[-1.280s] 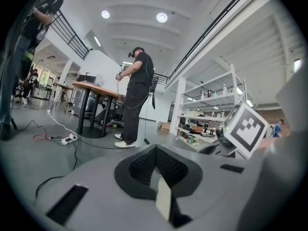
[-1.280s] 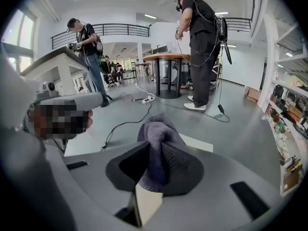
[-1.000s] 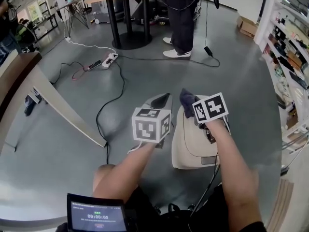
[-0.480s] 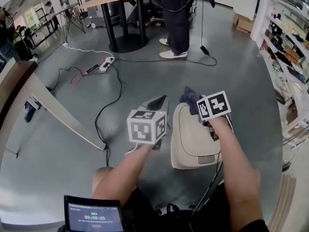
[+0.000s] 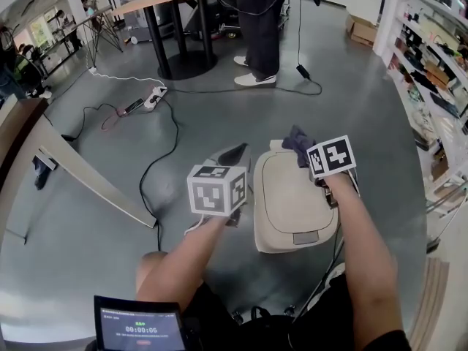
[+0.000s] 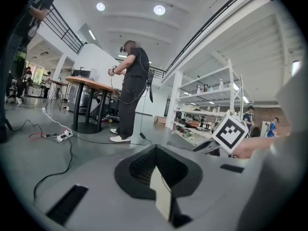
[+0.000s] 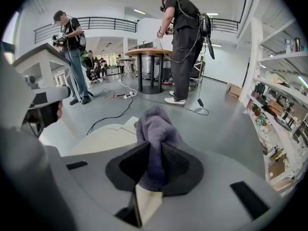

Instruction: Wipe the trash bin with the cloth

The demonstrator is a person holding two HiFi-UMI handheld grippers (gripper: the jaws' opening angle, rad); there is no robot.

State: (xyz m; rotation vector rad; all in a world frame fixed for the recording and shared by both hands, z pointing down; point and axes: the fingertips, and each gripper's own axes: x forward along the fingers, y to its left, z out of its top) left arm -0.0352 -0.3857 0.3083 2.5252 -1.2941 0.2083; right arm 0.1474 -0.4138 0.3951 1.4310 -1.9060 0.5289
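A beige trash bin [image 5: 292,207] with a closed lid stands on the grey floor below me. A purple cloth [image 5: 297,142] rests at the far edge of its lid, and my right gripper [image 5: 306,152] is shut on it. In the right gripper view the cloth [image 7: 155,134] bulges out between the jaws of that gripper [image 7: 153,150], with the bin lid [image 7: 98,138] just beyond it to the left. My left gripper [image 5: 235,153] hovers beside the bin's left side, apart from it. In its own view the left gripper [image 6: 155,153] is shut with nothing between its jaws.
Black cables and a white power strip [image 5: 155,93] lie on the floor to the far left. A person [image 5: 256,28] stands by a round-based table [image 5: 179,63]. Shelving [image 5: 439,64] lines the right side. A slanted white beam [image 5: 88,174] runs at left.
My right gripper has carried the cloth a little to the right along the far edge of the bin lid. The left gripper stays beside the bin.
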